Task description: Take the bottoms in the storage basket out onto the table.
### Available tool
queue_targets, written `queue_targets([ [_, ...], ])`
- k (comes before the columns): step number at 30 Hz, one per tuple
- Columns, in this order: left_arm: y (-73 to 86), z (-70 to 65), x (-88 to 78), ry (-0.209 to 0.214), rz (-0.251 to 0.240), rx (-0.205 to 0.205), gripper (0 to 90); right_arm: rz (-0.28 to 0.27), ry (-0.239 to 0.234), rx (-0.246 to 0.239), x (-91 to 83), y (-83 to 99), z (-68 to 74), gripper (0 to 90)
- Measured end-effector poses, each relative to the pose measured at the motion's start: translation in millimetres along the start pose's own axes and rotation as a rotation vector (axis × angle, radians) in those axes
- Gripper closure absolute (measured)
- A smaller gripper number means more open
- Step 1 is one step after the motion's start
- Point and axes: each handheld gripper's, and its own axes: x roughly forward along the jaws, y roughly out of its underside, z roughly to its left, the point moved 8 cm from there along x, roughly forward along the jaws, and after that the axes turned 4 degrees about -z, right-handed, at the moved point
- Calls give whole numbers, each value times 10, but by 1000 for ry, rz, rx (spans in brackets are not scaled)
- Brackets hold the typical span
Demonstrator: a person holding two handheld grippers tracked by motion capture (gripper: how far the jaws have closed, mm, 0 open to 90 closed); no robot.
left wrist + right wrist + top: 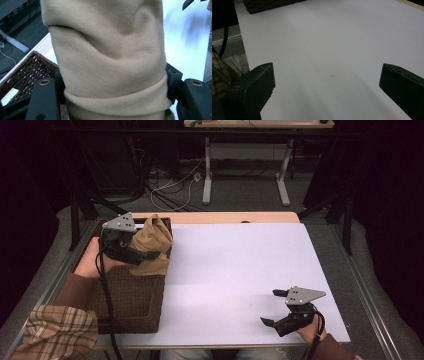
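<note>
The left gripper [145, 254] clamps a tan cloth bundle [152, 251] above the wicker basket [131, 301] at nine o'clock; the right gripper [274, 307], at five o'clock, has its jaws apart and bare over the counter [235, 270].

surface: white board [240, 270] on wooden table [225, 217] | on it: brown wicker basket [132, 302], left edge

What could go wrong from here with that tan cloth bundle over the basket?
1. The left tongs clamp only a thick fold of the tan cloth; the rest bulges loose, so it may slip free.
2. The cloth hangs at the wicker basket's far corner, near the white board; dropped, it could land half outside.
3. The right tongs sit open, far off at the near right, too distant to help catch.
</note>
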Motion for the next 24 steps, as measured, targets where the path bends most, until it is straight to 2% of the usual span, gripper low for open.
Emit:
queue_targets([
  [24,-191,-230,279,41,20,48,322,2,0,0,-7,5,-5,0],
])
